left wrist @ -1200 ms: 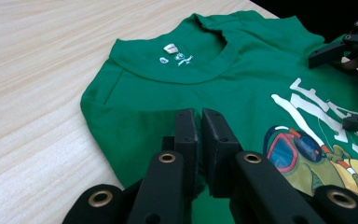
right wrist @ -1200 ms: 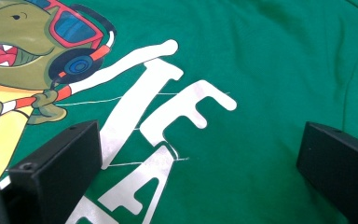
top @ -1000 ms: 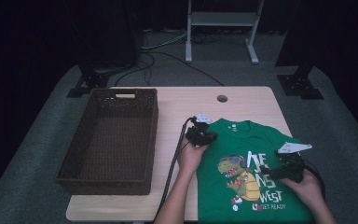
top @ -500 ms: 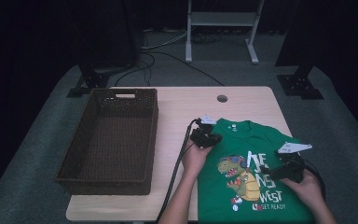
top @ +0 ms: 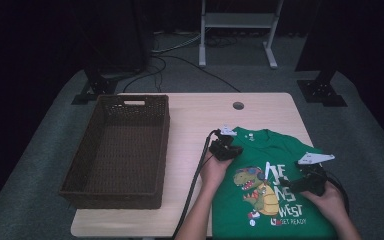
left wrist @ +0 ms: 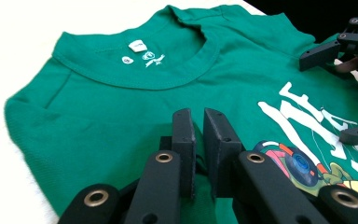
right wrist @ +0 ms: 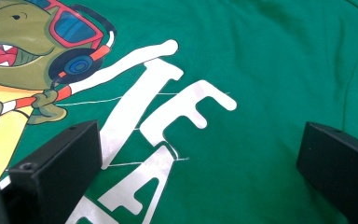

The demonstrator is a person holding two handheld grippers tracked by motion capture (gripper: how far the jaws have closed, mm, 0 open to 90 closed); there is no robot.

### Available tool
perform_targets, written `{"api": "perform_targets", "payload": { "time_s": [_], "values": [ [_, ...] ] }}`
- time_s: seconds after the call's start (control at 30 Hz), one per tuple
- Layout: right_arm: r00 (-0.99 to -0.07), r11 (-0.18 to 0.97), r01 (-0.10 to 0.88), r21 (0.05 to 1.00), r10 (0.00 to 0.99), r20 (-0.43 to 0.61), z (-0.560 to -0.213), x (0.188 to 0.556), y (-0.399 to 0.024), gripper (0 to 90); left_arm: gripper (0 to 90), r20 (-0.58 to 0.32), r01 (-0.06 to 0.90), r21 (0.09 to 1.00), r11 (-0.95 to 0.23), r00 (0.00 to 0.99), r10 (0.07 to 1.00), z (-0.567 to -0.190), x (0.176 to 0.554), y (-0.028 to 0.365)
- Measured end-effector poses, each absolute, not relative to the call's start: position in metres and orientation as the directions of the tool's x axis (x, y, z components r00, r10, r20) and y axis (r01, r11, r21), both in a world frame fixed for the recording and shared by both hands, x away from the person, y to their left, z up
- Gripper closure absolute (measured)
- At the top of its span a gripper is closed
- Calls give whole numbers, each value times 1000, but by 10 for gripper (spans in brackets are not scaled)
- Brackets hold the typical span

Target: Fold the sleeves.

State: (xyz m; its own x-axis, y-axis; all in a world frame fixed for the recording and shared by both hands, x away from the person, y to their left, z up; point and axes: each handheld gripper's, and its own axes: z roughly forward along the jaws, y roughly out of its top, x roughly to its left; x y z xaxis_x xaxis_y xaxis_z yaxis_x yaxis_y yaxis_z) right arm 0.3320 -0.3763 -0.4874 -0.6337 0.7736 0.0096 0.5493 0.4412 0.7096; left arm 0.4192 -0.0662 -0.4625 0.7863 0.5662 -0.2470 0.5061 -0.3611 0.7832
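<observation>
A green T-shirt lay flat at the desk's near right corner; a brown basket sat along its left edge. The left gripper hovered near the collar, jaws nearly together, gripping nothing; the right gripper stood wide above the white lettering.

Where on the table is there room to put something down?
Bare wood lies between the brown woven basket and the green dinosaur T-shirt, and along the far edge by the round table hole. The basket's inside is bare too. The shirt side is crowded with both grippers.
</observation>
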Motion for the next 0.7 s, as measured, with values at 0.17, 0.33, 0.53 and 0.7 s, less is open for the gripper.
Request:
{"api": "perform_targets", "payload": {
  "time_s": [0.17, 0.33, 0.53, 0.7],
  "values": [
    [-634, 441, 549, 710, 774, 9, -487, 332, -376, 0, 828, -259, 513, 783, -351, 783, 566, -468, 421, -70],
    [-634, 441, 549, 710, 774, 10, -487, 332, -376, 0, 814, -257, 512, 782, -356, 785, 564, -468, 421, -72],
    [-633, 441, 550, 710, 774, 10, -487, 332, -376, 0, 799, -257, 509, 784, -354, 786, 562, -467, 421, -72],
    [-634, 441, 549, 710, 774, 10, -487, 332, -376, 0, 780, -257, 509, 787, -350, 785, 564, -466, 420, -72]
  ]
}}
